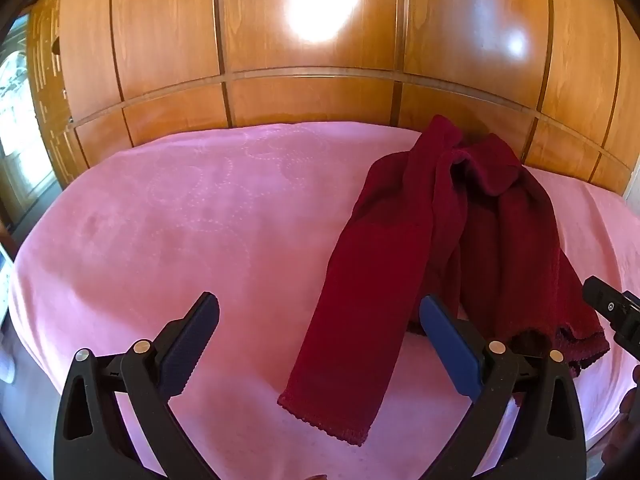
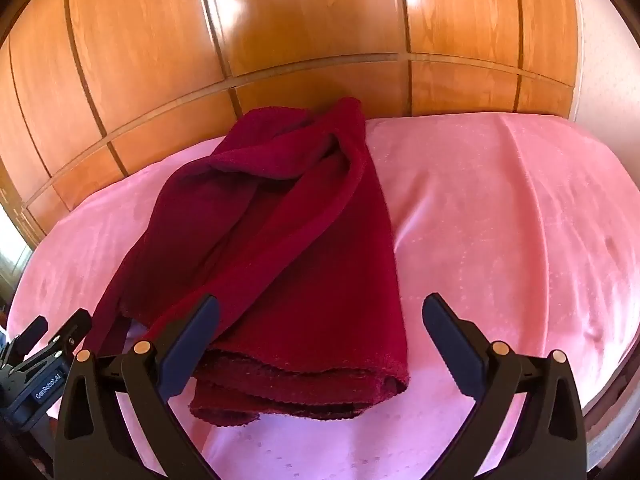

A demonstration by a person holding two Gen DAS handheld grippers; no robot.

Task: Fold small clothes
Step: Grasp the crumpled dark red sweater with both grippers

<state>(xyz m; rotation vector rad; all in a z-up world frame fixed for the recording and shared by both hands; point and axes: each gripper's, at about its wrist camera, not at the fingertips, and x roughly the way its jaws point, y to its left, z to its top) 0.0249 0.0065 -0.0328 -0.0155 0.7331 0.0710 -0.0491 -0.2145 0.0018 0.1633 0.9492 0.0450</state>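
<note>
A dark red knitted garment (image 1: 448, 240) lies crumpled on a pink bedspread (image 1: 180, 220). One long sleeve-like strip (image 1: 360, 320) runs toward me, its scalloped hem nearest. My left gripper (image 1: 320, 344) hovers open above that strip's near end, nothing between its fingers. In the right wrist view the same garment (image 2: 280, 240) lies bunched, its layered hem (image 2: 296, 388) at the front. My right gripper (image 2: 320, 344) stands open over that hem, its left finger (image 2: 192, 344) overlapping the cloth in view; no pad presses on it.
A glossy wooden wardrobe (image 1: 320, 40) rises behind the bed. The pink bedspread (image 2: 500, 220) spreads to the right of the garment. The left gripper's body (image 2: 44, 364) shows at the lower left of the right wrist view, the right one's (image 1: 616, 312) at the right edge of the left.
</note>
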